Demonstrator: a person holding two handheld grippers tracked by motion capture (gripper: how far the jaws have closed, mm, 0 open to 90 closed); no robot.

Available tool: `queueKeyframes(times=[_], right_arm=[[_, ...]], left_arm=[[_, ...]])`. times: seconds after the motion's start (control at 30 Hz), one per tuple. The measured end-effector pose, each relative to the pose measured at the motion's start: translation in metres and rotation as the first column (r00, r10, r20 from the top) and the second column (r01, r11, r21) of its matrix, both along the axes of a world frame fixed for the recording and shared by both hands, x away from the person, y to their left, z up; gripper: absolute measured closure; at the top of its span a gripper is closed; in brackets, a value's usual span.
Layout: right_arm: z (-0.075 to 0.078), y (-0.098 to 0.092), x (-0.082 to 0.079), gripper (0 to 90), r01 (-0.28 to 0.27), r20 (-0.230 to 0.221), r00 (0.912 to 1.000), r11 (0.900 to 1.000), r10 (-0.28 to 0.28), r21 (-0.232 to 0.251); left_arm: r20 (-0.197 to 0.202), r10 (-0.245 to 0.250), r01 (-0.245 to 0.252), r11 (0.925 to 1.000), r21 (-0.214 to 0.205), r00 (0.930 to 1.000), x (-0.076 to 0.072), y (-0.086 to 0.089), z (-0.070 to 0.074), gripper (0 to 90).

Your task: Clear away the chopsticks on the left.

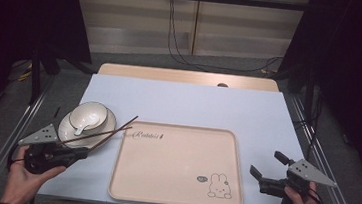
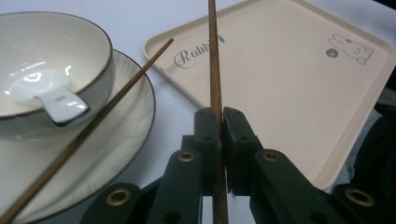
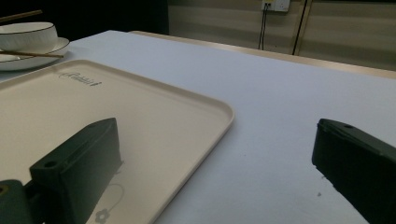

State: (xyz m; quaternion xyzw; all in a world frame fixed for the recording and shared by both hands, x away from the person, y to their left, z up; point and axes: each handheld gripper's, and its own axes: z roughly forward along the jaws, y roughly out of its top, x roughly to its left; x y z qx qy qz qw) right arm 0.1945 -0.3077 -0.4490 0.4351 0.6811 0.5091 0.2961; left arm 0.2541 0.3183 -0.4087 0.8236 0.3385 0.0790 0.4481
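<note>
1. The left gripper point(image 2: 218, 122), held at the near left of the white-covered table point(image 1: 184, 102), has its two black jaws clamped on one thin brown wooden chopstick point(image 2: 215, 65), pinched near its lower end.

2. The held chopstick rises from the jaws and points toward the pale peach rectangular plastic tray point(image 1: 176, 182) with a rabbit drawing; in the left gripper view its tip hangs over the tray's lettered corner.

3. A second brown wooden chopstick point(image 2: 88, 130) lies slantwise across the rim of the cream ribbed saucer point(image 2: 126, 140), free of the jaws.

4. On that saucer stands a cream ceramic bowl with a dark rim point(image 1: 89, 114), and a white ceramic spoon point(image 2: 49, 95) rests inside it.

5. The right gripper point(image 1: 268, 168) waits at the tray's near right corner, jaws wide apart and holding nothing.

6. Judged from this layout, the work of loading the tray has barely begun: one chopstick is lifted but not set down, while its mate, the bowl, saucer and spoon remain off the tray.
</note>
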Motion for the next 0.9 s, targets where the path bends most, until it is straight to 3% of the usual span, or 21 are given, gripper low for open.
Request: queueKeyframes(times=[0.23,0.4,0.47,0.57,0.63,0.77,0.8,0.9], right_arm=[[0.0,0.0,0.0,1.0,-0.003,0.0,1.0,1.0,0.003,-0.002],[0.0,0.0,0.0,1.0,-0.005,-0.001,1.0,1.0,0.005,-0.002],[0.0,0.0,0.0,1.0,-0.005,-0.001,1.0,1.0,0.005,-0.002],[0.0,0.0,0.0,1.0,-0.006,0.0,1.0,1.0,0.006,-0.002],[0.0,0.0,0.0,1.0,-0.007,-0.001,1.0,1.0,0.007,0.0],[0.0,0.0,0.0,1.0,-0.009,-0.001,1.0,1.0,0.009,-0.001],[0.0,0.0,0.0,1.0,-0.008,-0.002,1.0,1.0,0.008,0.0],[0.0,0.001,0.0,1.0,-0.011,-0.004,0.9999,0.9999,0.011,0.001]], left_arm=[[-0.013,0.063,-0.063,0.9978,-0.019,0.9979,-0.015,-0.022,-0.004,85.1],[-0.049,0.085,-0.087,0.9953,-0.042,0.9952,-0.02,-0.04,-0.005,85.1],[-0.051,0.097,-0.099,0.9946,-0.03,0.9939,-0.022,-0.049,-0.004,85.1],[-0.081,0.149,-0.151,0.9881,-0.028,0.9856,-0.021,-0.062,-0.007,85.1],[-0.112,0.19,-0.197,0.9793,-0.049,0.9754,-0.018,-0.067,-0.011,85.1],[-0.134,0.246,-0.254,0.9664,-0.041,0.9599,-0.013,-0.076,-0.017,85.1],[-0.136,0.246,-0.252,0.9673,-0.03,0.9598,-0.012,-0.077,-0.017,85.1],[-0.137,0.274,-0.28,0.9598,-0.022,0.9518,-0.01,-0.083,-0.018,85.1]])
